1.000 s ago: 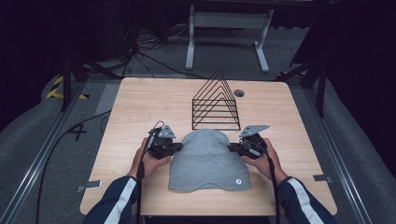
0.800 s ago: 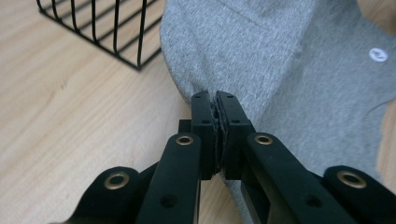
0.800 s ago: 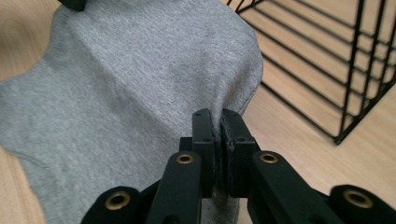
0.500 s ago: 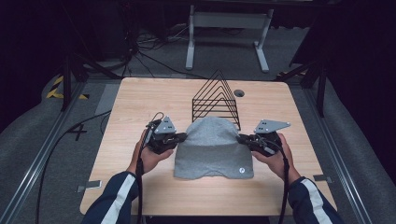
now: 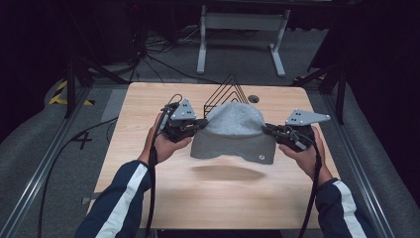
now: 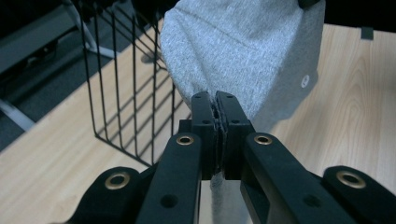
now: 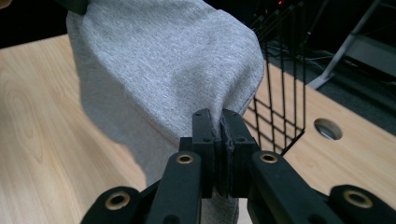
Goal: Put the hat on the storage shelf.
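Both tools, left tool [image 5: 200, 126] and right tool [image 5: 270, 130], I keep clamped on opposite edges of the grey knitted beanie [image 5: 234, 130], hanging between them just before the black wire rack [image 5: 224, 94] toward the worktop's far edge.

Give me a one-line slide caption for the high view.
Left gripper and right gripper hold a grey beanie by its sides above the wooden table, before a black wire rack.

Both forearms reach in over the table. The left gripper [image 5: 200, 126] and the right gripper [image 5: 270, 130] point inward toward each other, held above the surface, jaws clamped tight.
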A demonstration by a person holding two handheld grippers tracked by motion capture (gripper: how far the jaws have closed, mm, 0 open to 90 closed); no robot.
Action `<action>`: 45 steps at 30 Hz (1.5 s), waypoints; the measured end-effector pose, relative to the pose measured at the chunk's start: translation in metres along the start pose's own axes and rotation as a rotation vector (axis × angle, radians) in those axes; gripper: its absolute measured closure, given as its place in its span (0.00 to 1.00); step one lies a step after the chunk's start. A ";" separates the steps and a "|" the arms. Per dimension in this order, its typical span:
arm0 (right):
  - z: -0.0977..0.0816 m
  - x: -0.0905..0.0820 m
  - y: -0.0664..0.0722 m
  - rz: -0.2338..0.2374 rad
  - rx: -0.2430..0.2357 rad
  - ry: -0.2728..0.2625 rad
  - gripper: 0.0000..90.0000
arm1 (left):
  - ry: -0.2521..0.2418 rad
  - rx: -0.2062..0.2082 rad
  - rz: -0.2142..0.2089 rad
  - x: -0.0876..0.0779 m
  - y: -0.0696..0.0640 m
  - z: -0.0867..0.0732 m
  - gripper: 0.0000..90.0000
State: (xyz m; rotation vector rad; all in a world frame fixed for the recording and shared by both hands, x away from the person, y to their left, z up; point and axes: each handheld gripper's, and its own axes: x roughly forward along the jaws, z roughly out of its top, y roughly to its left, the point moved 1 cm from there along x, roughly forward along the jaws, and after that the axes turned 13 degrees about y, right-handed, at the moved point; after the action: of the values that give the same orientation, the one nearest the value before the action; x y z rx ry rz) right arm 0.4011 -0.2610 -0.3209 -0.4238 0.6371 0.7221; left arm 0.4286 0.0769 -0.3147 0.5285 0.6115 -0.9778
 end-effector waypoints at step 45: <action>0.120 -0.033 -0.091 -0.134 0.027 -0.131 0.95 | -0.118 -0.055 0.158 -0.030 0.085 0.112 0.97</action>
State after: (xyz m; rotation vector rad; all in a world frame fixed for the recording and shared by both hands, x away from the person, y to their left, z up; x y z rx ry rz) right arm 0.4936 -0.2718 -0.1983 -0.3874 0.4901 0.6079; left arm 0.5170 0.0605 -0.2025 0.4594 0.4825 -0.8343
